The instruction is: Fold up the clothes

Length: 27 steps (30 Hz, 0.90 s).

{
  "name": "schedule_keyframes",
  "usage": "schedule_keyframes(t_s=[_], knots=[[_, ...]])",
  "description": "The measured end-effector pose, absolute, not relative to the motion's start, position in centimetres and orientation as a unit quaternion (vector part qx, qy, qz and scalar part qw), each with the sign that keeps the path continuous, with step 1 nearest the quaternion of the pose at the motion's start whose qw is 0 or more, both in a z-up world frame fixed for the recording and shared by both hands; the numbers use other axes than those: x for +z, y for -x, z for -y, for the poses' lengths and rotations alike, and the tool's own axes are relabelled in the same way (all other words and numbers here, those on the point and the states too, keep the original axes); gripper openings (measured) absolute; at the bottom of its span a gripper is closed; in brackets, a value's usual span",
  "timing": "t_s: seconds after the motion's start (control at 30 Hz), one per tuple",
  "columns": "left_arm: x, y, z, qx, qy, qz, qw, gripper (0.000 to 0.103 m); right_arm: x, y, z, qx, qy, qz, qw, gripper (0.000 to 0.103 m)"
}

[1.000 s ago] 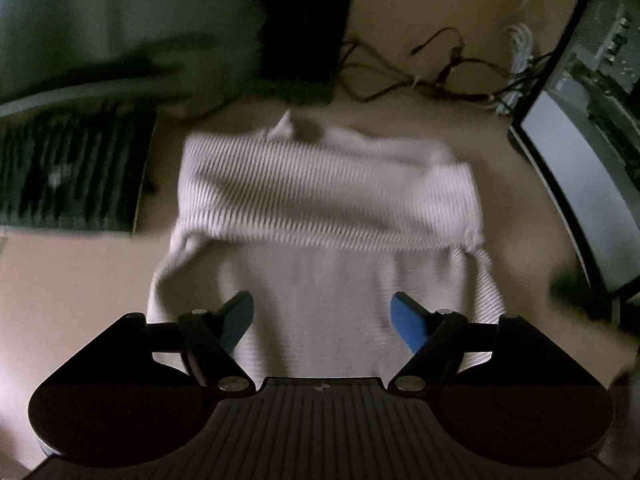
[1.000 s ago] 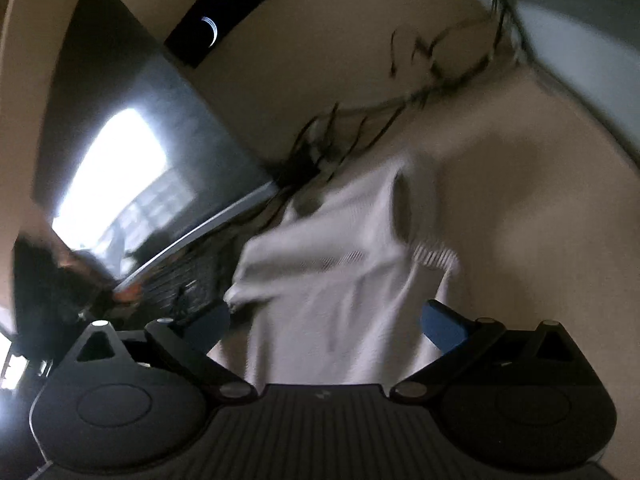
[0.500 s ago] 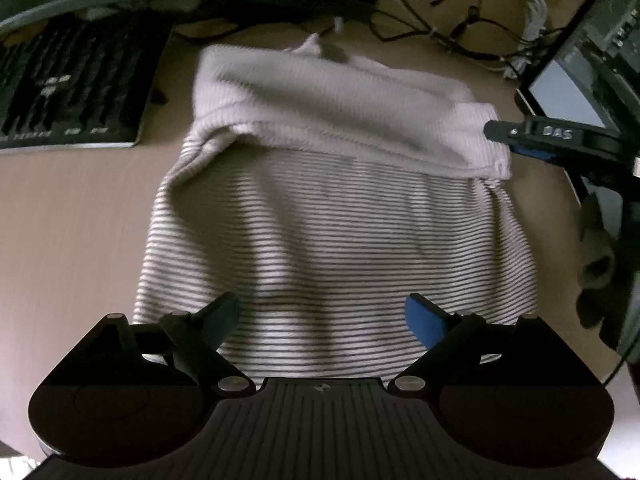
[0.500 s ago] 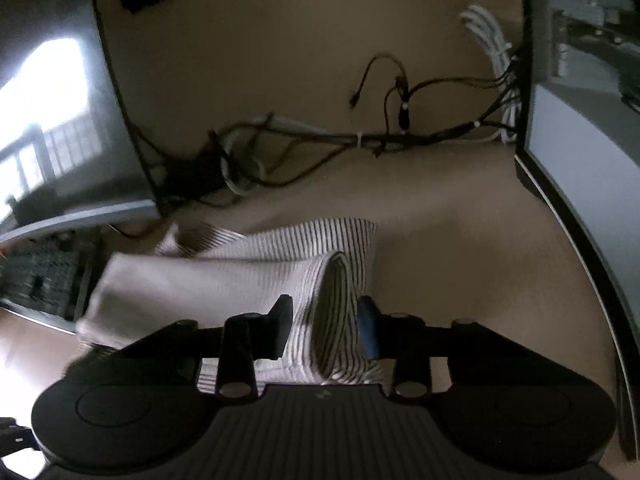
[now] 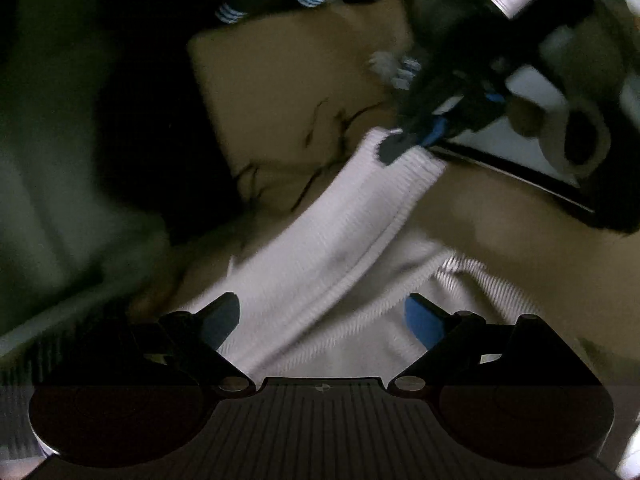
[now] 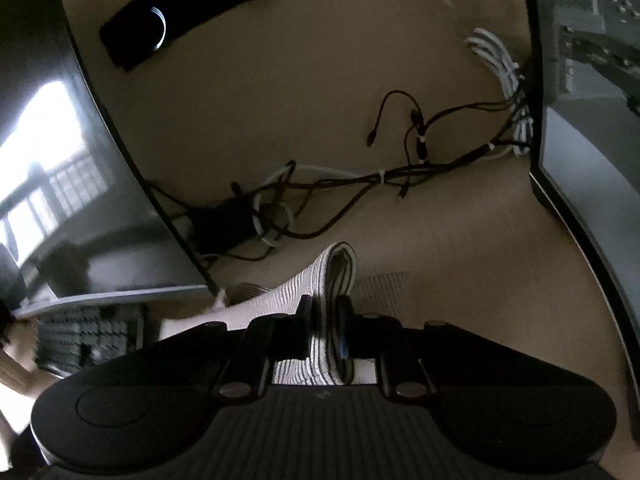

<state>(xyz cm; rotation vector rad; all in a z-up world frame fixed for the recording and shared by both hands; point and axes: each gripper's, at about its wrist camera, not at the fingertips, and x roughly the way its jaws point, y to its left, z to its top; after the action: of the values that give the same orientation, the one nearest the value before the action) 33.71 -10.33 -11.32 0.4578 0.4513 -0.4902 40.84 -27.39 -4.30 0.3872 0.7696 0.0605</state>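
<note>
**A:** Nearest the lens in the left wrist view, what is shown?

**B:** The left gripper point(image 5: 320, 316), its blue-padded fingers point(image 5: 424, 322) standing wide apart with nothing pressed between them. Behind and between them lies the white, finely striped knit garment point(image 5: 340, 236), a folded band of it running diagonally up to the right. The whole view is motion-blurred, so the stripe pattern is hard to make out.

**A:** And the near field of the right wrist view?

**B:** The right gripper point(image 6: 324, 320), fingers closing and already clamped on a doubled fold of the striped garment point(image 6: 338, 264), which stands up between them as a loop. The lower part of the cloth is cut off by the gripper body.

**A:** Where does the garment rest?

**B:** On the tan worktop point(image 6: 460, 280), partly lifted at the held end. In the left view that raised corner meets the right gripper point(image 5: 416, 136), seen from outside; the hand carrying it is too blurred to tell apart.

**A:** Farther back?

**B:** A tangle of black and white cables point(image 6: 380, 176) in mid-distance, a black keyboard point(image 6: 88, 340) at the left edge under a dark curved monitor point(image 6: 80, 160) showing window reflections, and a second screen point(image 6: 580, 160) cut off at the right. Farthest, a long black bar-shaped device point(image 6: 192, 12) with ringed lights.
</note>
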Motion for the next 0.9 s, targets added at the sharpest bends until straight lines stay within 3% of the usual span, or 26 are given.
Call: schedule_keyframes(t_s=[0.17, 0.23, 0.27, 0.3, 0.43, 0.5, 0.57, 0.7, 0.9], knots=[[-12.0, -34.5, 16.0, -0.237, -0.303, -0.143, 0.912, 0.073, -2.8, -39.8, 27.5, 0.052, -0.191, -0.370, 0.908, 0.012], [-12.2, -35.5, 17.5, -0.219, -0.307, -0.144, 0.915, 0.045, -2.7, -40.0, 28.0, 0.071, -0.187, -0.371, 0.907, 0.012], [-12.3, -36.1, 18.0, -0.208, -0.302, -0.156, 0.917, 0.023, -2.9, -40.2, 28.3, 0.078, -0.186, -0.371, 0.906, 0.012], [-12.1, -36.8, 18.2, -0.200, -0.285, -0.174, 0.921, 0.018, -3.1, -40.4, 28.7, 0.086, -0.186, -0.373, 0.905, 0.012], [-10.0, -38.3, 16.5, -0.138, -0.219, -0.213, 0.942, 0.010, -3.5, -40.1, 30.1, 0.090, -0.169, -0.344, 0.919, 0.018], [-7.3, -38.7, 13.3, -0.102, -0.150, -0.233, 0.955, 0.010, -3.7, -39.5, 30.9, 0.079, -0.157, -0.314, 0.933, 0.032], [-4.6, -38.5, 9.9, -0.070, -0.085, -0.234, 0.966, 0.010, -4.8, -39.1, 31.4, 0.090, -0.151, -0.300, 0.937, 0.038], [-0.8, -37.4, 4.7, 0.015, -0.037, -0.205, 0.978, 0.010, -9.7, -39.5, 30.4, 0.127, -0.105, -0.347, 0.923, 0.039], [-0.5, -36.5, 0.9, 0.042, 0.002, -0.212, 0.976, 0.011, -15.3, -38.5, 25.0, 0.103, 0.104, -0.371, 0.917, 0.044]])
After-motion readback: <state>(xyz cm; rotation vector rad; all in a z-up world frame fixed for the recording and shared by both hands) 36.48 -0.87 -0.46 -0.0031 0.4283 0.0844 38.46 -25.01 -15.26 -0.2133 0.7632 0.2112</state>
